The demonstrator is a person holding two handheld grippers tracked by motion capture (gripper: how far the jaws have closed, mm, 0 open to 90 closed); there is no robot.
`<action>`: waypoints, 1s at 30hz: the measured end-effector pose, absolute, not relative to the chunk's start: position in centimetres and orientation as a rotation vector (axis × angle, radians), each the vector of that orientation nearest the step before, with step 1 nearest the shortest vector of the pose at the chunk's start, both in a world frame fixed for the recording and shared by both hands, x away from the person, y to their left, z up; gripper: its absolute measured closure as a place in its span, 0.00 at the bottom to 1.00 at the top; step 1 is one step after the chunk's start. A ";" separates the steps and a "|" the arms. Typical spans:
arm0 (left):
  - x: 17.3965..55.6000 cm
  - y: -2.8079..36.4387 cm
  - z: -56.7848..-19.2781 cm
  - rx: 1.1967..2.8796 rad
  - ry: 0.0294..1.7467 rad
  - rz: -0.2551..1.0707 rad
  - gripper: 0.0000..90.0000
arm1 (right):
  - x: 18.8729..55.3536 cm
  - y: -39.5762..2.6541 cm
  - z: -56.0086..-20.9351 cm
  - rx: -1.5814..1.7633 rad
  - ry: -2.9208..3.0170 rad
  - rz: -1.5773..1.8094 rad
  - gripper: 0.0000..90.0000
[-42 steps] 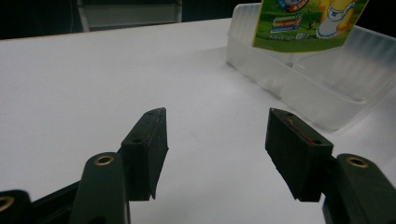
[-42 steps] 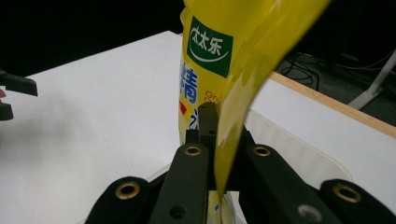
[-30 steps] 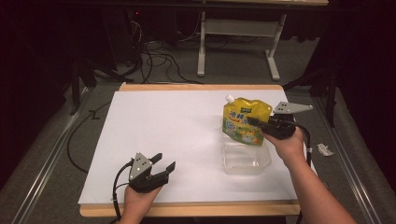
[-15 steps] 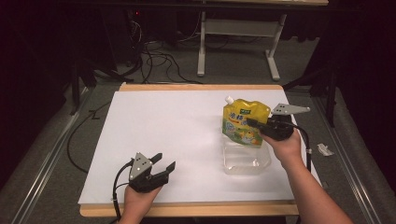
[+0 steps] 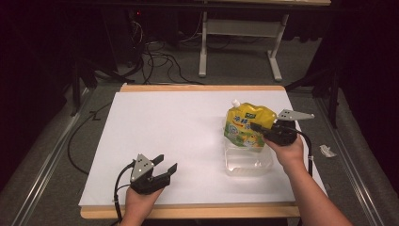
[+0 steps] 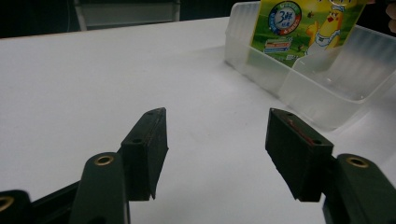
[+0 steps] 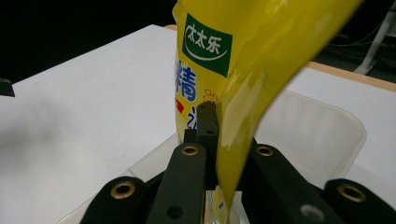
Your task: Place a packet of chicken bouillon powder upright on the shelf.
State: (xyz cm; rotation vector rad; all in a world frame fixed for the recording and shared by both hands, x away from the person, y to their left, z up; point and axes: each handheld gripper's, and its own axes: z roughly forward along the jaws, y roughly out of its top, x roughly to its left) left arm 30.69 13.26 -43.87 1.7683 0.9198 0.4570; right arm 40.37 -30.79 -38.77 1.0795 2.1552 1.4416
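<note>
Yellow printed spout pouch (image 5: 247,126) hangs upright over the clear plastic tray (image 5: 249,161) on the white table (image 5: 164,132) — pinched at its edge by the right gripper (image 5: 259,128). Left gripper (image 5: 165,165) rests near the table's front edge — its 2 jaws apart, holding nothing.

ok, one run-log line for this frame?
right gripper: shut on yellow pouch | pouch: upright, bottom in clear plastic tub | left gripper: open, empty, near table's front edge
</note>
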 end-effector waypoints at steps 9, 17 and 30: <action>30.7 13.3 -43.9 1.768 0.919 0.458 0.44 | 40.3 -30.8 -38.5 1.098 2.120 1.409 0.83; 30.7 13.2 -43.9 1.770 0.917 0.456 0.44 | 40.2 -31.0 -38.3 1.135 2.098 1.416 0.62; 30.6 13.2 -43.8 1.773 0.914 0.455 0.44 | 39.9 -30.8 -38.0 1.152 2.073 1.404 0.27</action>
